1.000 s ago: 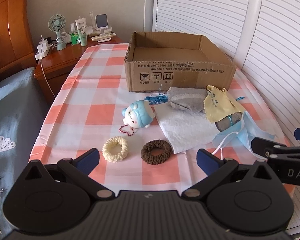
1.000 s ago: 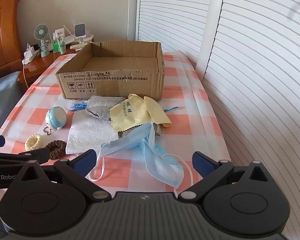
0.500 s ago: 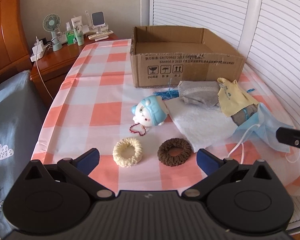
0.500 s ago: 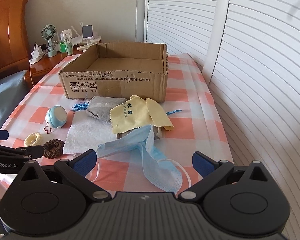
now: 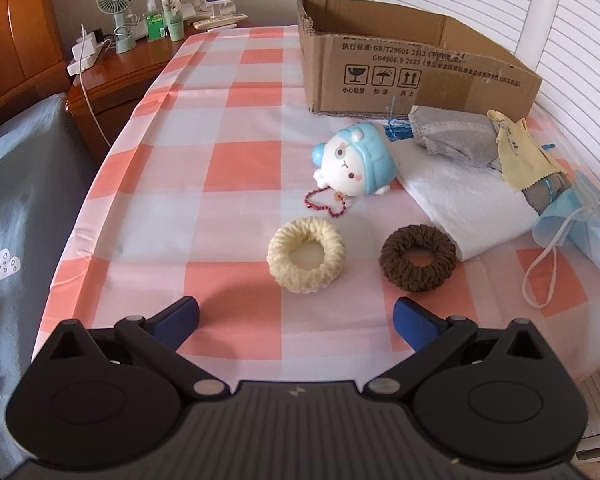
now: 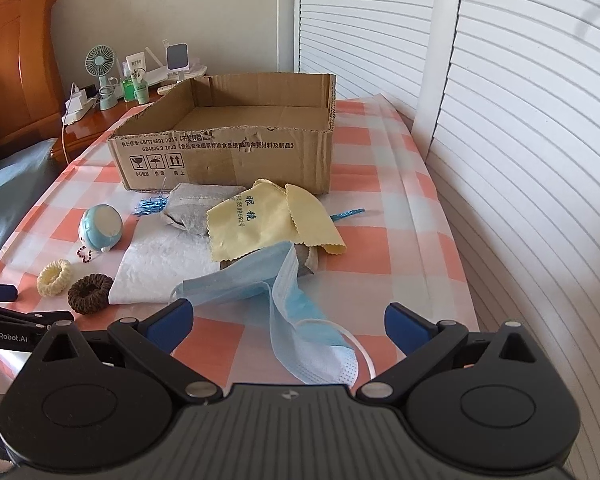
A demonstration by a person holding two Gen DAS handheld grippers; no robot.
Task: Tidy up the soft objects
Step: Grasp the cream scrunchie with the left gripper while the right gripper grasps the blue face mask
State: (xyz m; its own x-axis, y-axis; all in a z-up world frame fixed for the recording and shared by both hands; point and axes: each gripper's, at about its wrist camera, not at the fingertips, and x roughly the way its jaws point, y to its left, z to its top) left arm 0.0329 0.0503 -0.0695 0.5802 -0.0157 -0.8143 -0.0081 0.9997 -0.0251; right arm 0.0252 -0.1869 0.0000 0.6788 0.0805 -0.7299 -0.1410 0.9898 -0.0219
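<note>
Left gripper (image 5: 296,318) and right gripper (image 6: 288,322) both spread, empty; cream scrunchie (image 5: 306,255) just ahead of left, blue mask (image 6: 276,296) between right's fingers

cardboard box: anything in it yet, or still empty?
Empty as far as visible. The right wrist view shows the cardboard box with a bare brown floor; the strip behind its near wall is hidden.

Wooden nightstand (image 5: 112,80) beside the desk, green handheld fan (image 5: 116,4), green bottle (image 5: 153,20), white tube (image 5: 171,4), white power strip (image 5: 85,54), louvered white doors (image 6: 500,120), wooden headboard (image 6: 16,64)
</note>
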